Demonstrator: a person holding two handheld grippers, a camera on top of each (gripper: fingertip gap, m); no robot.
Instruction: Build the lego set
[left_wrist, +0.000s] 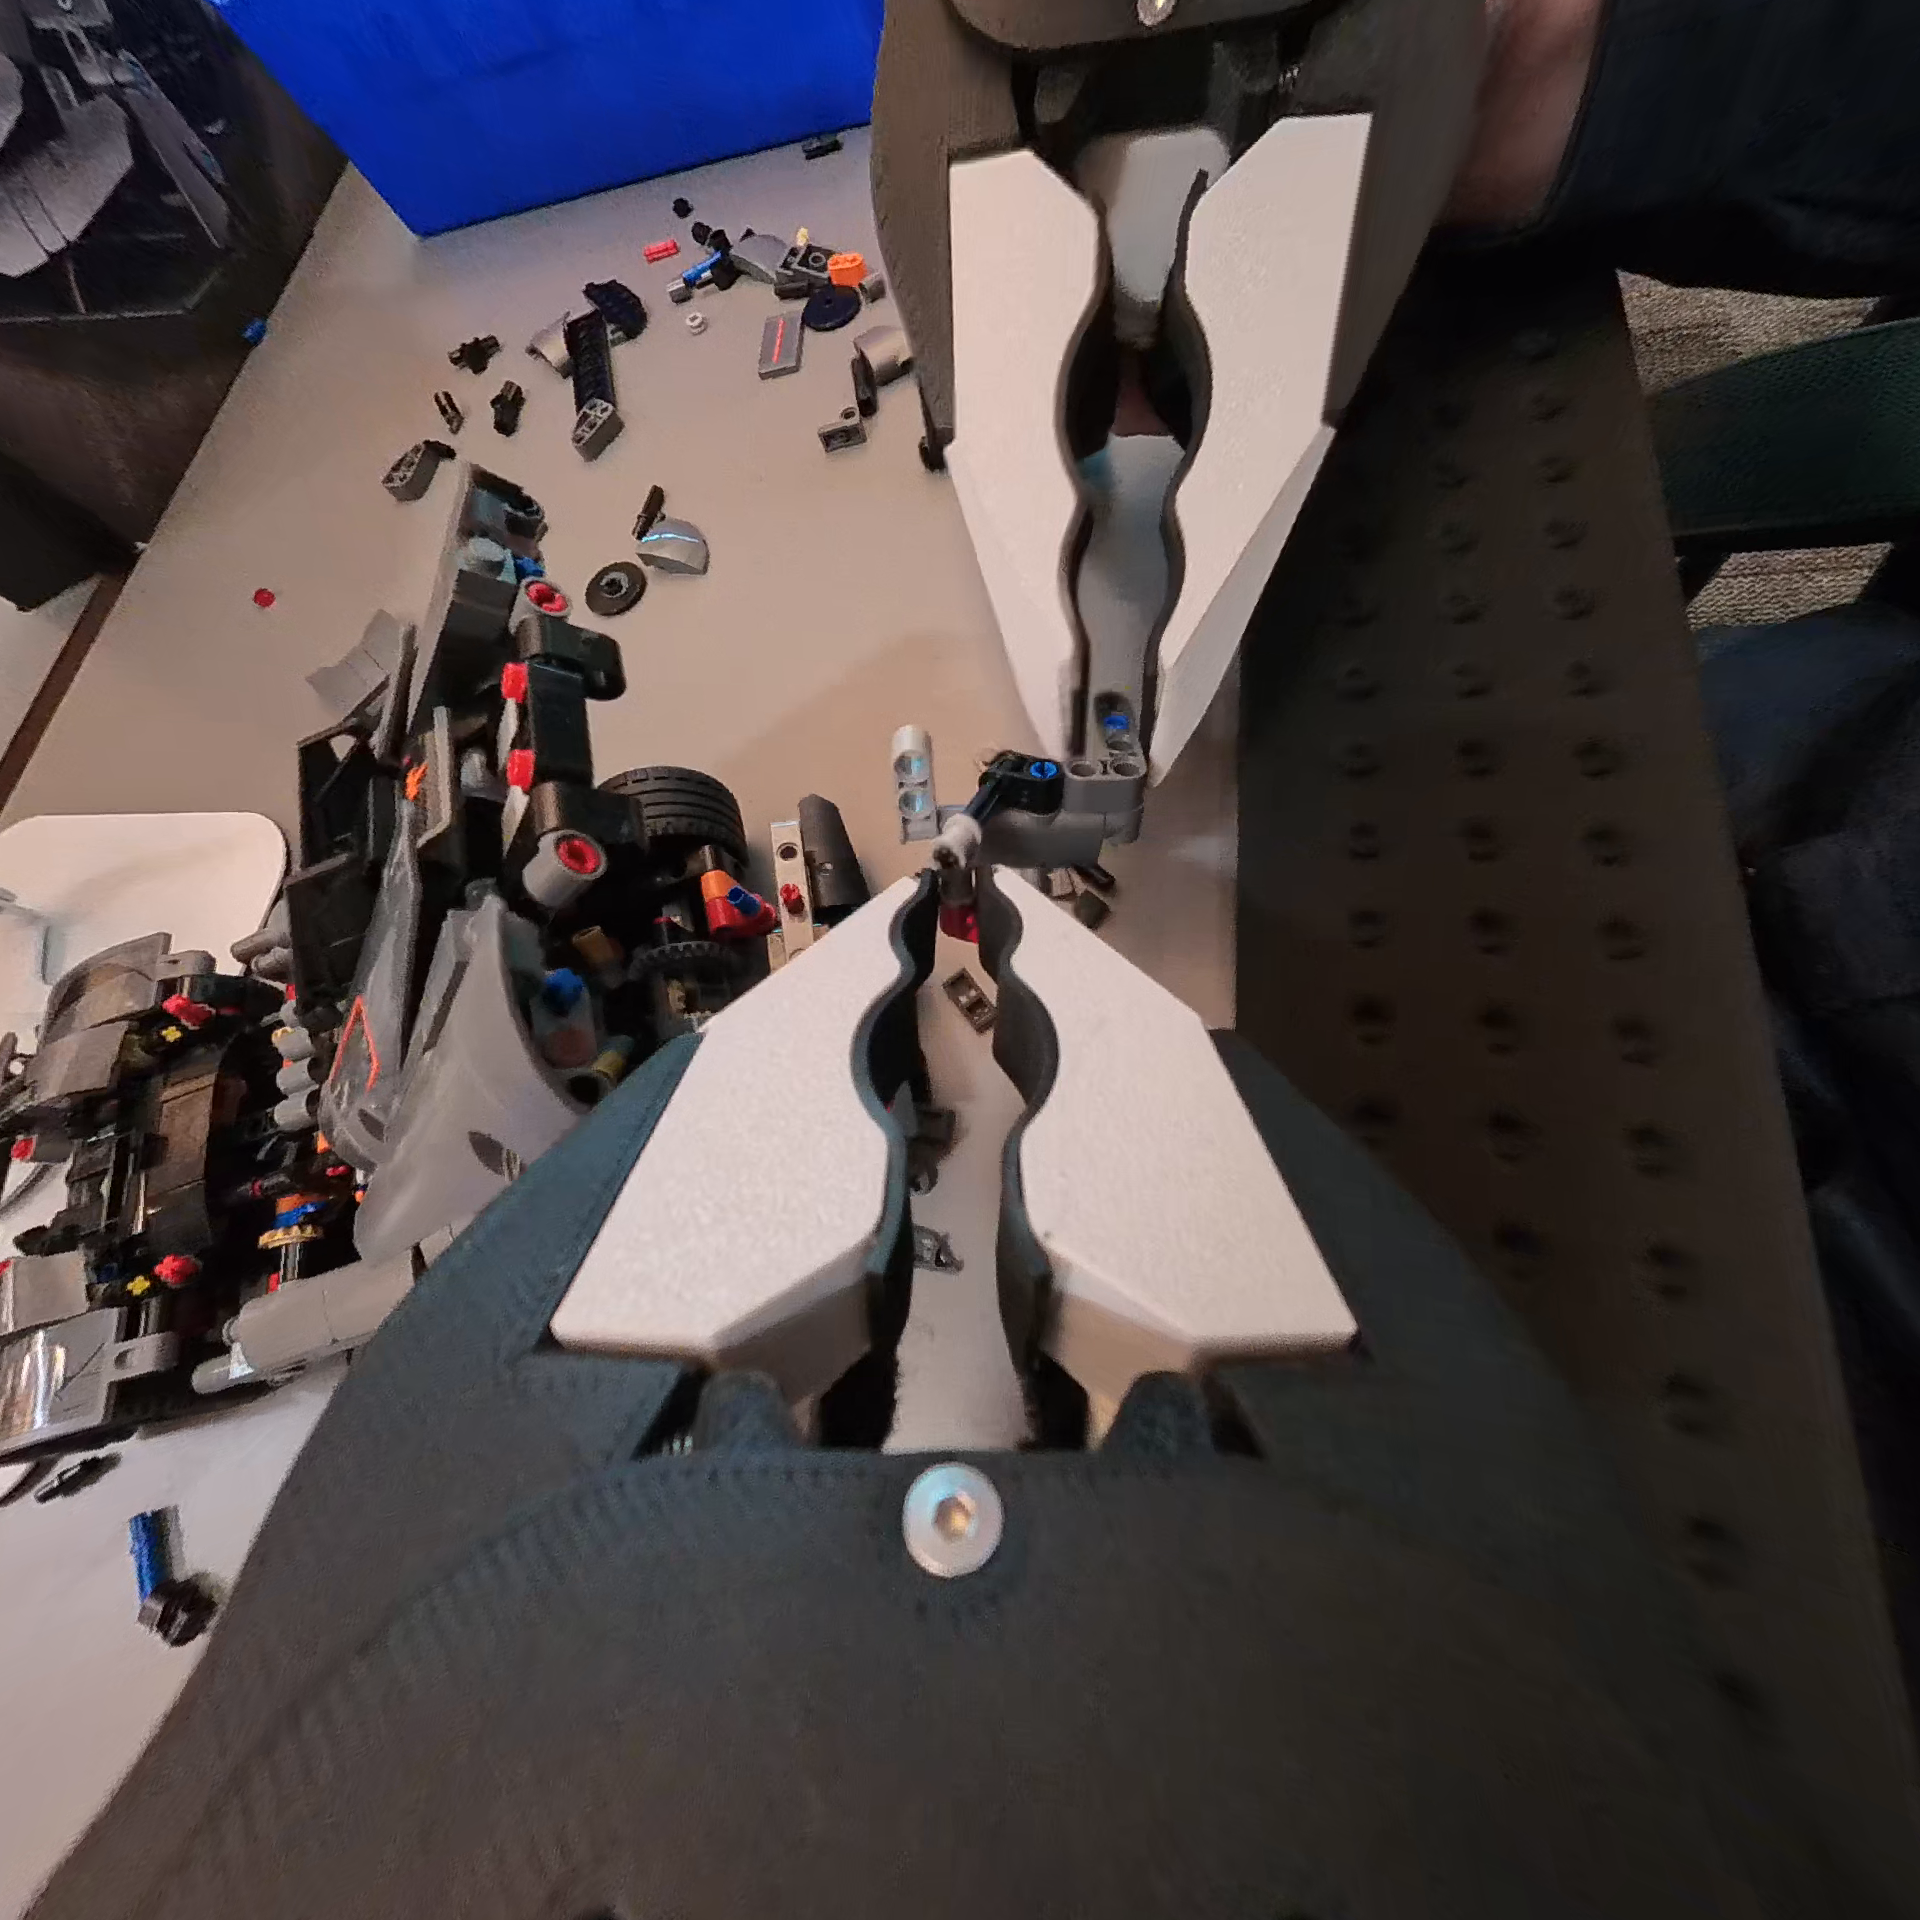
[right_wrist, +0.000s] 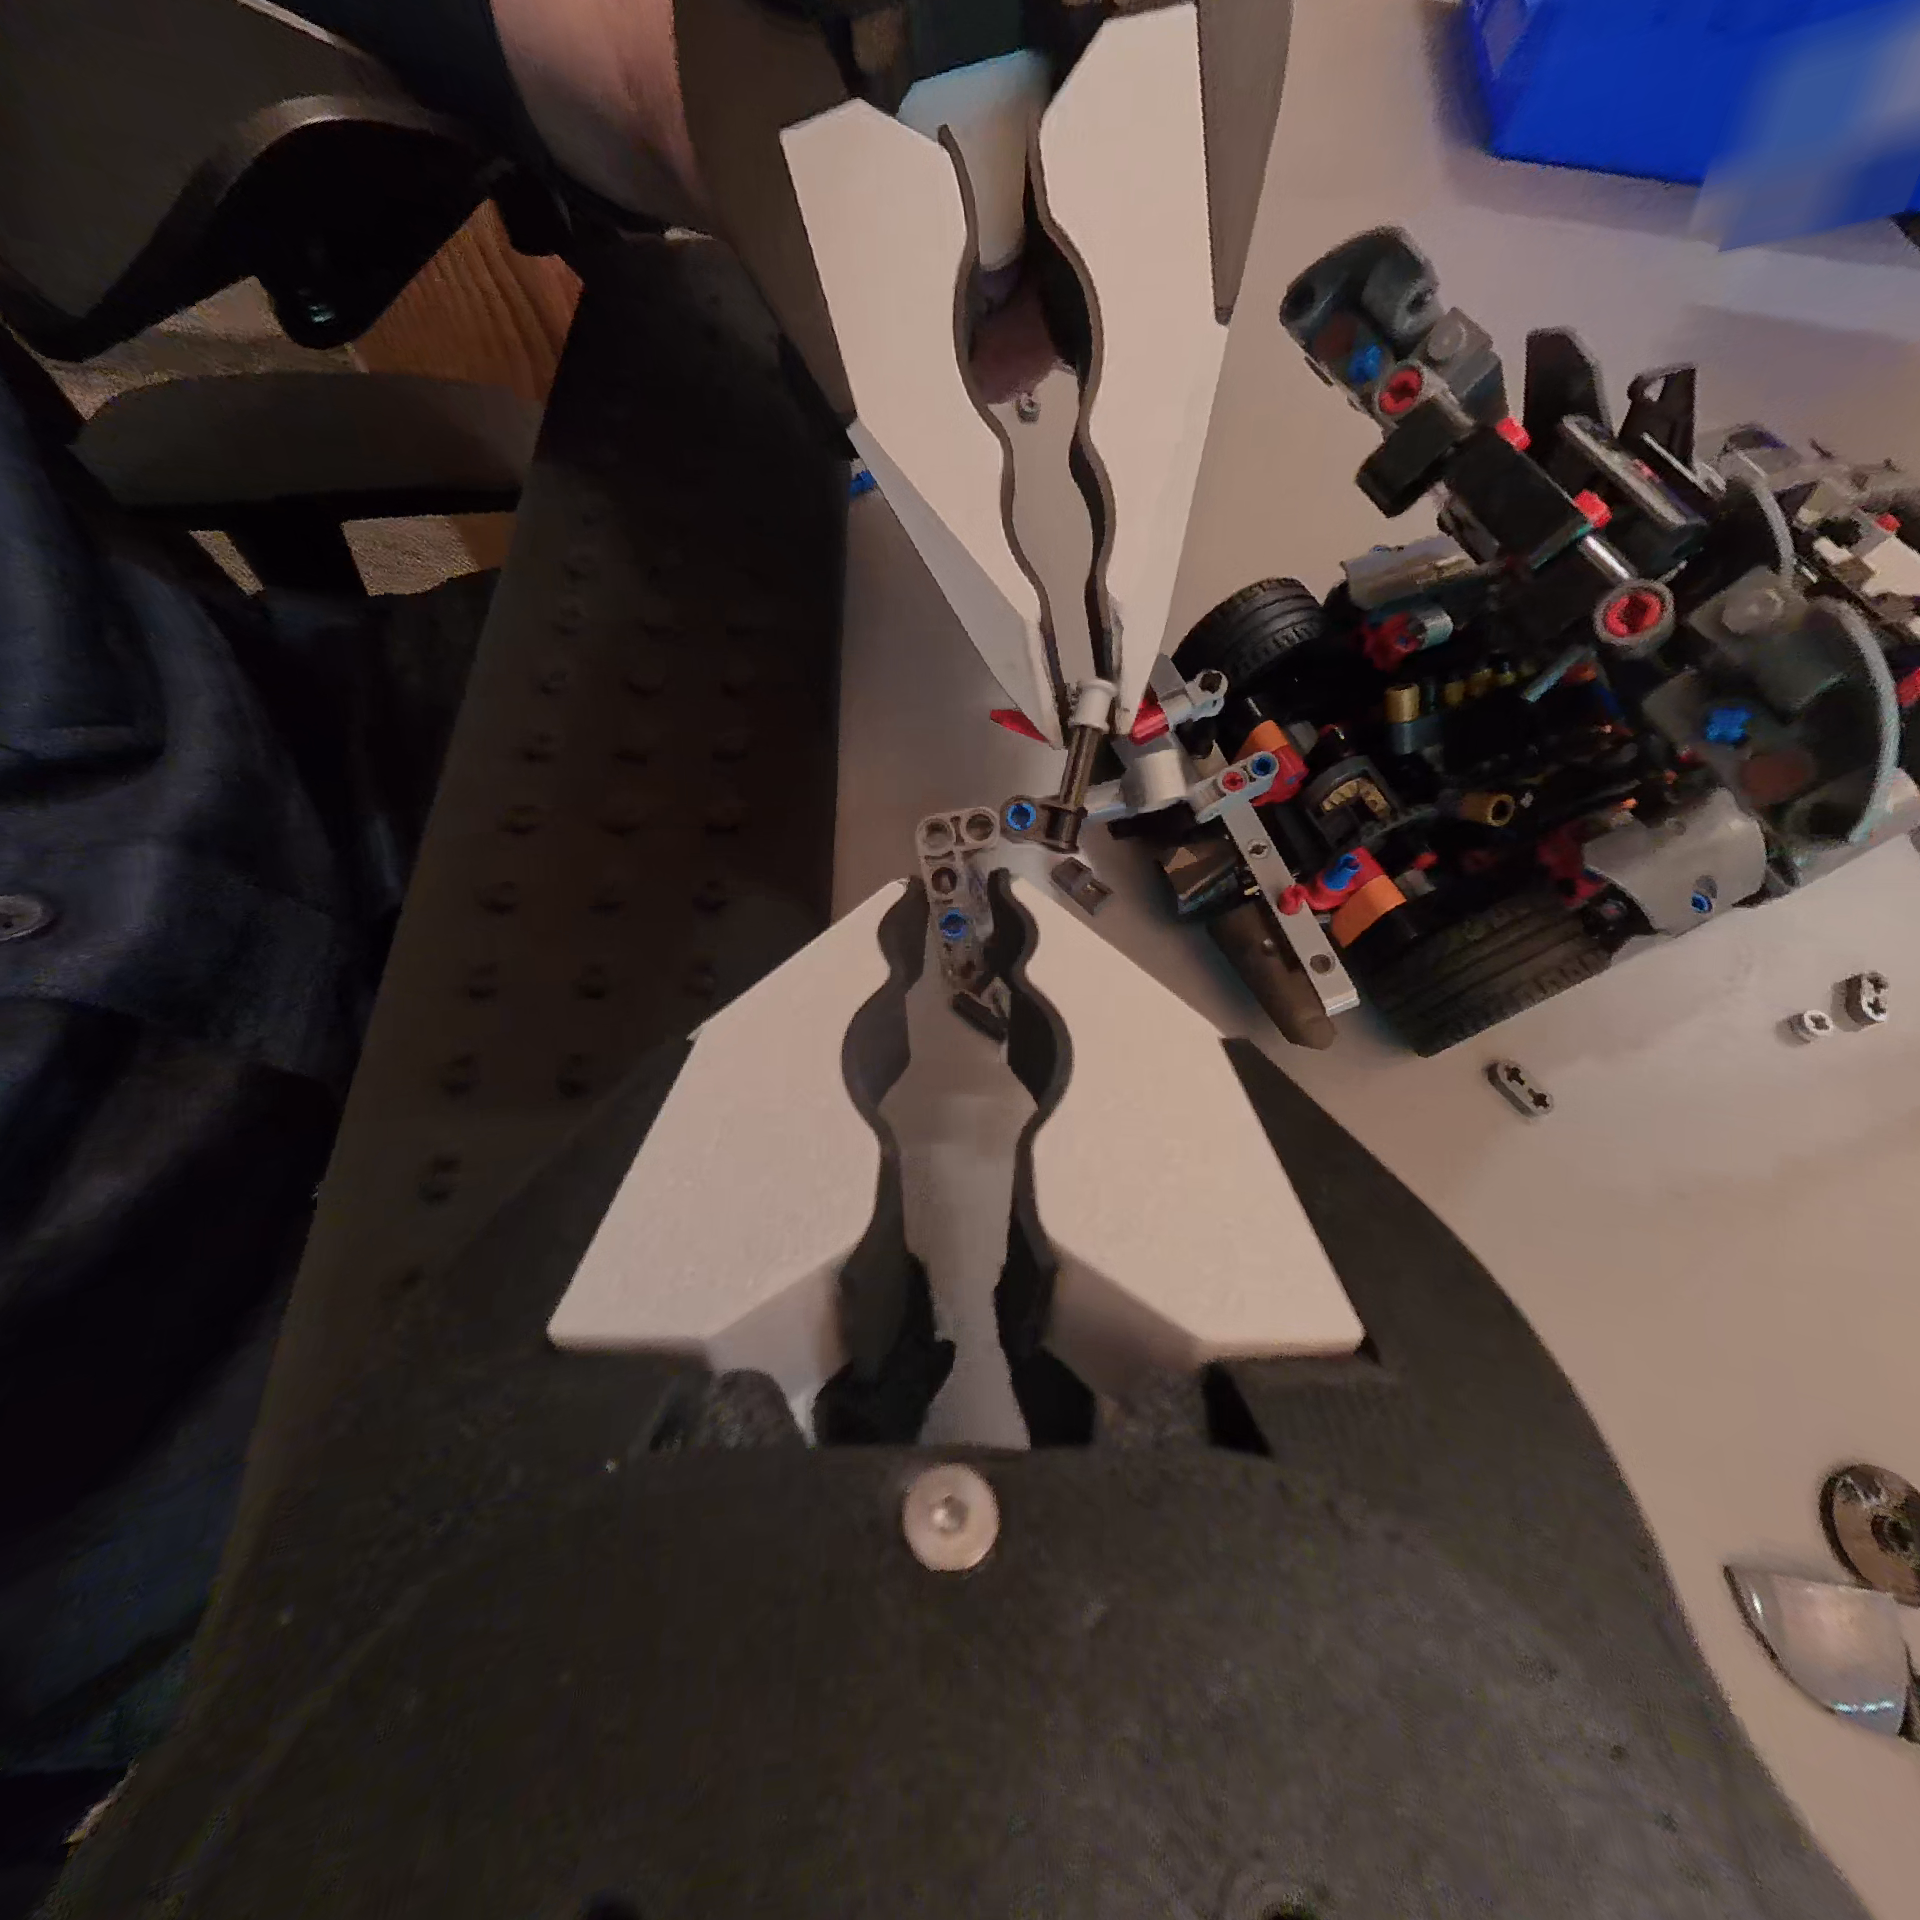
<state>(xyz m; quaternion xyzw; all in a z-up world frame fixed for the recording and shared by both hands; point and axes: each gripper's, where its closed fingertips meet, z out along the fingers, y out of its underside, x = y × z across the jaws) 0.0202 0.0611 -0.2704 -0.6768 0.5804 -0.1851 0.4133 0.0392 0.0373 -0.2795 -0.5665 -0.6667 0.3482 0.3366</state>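
The left gripper (left_wrist: 953, 883) pinches a black pin (left_wrist: 971, 816); the right gripper (right_wrist: 961, 894) clamps the grey beam (right_wrist: 951, 862) joined to it, beside the car (right_wrist: 1558, 727).

Blue bin (left_wrist: 582, 94) on the table (left_wrist: 831, 623) (far edge); black chair (right_wrist: 301, 208).

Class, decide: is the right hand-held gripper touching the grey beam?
Touching. The right wrist view shows the right hand-held gripper with both fingertips closed on the grey beam.
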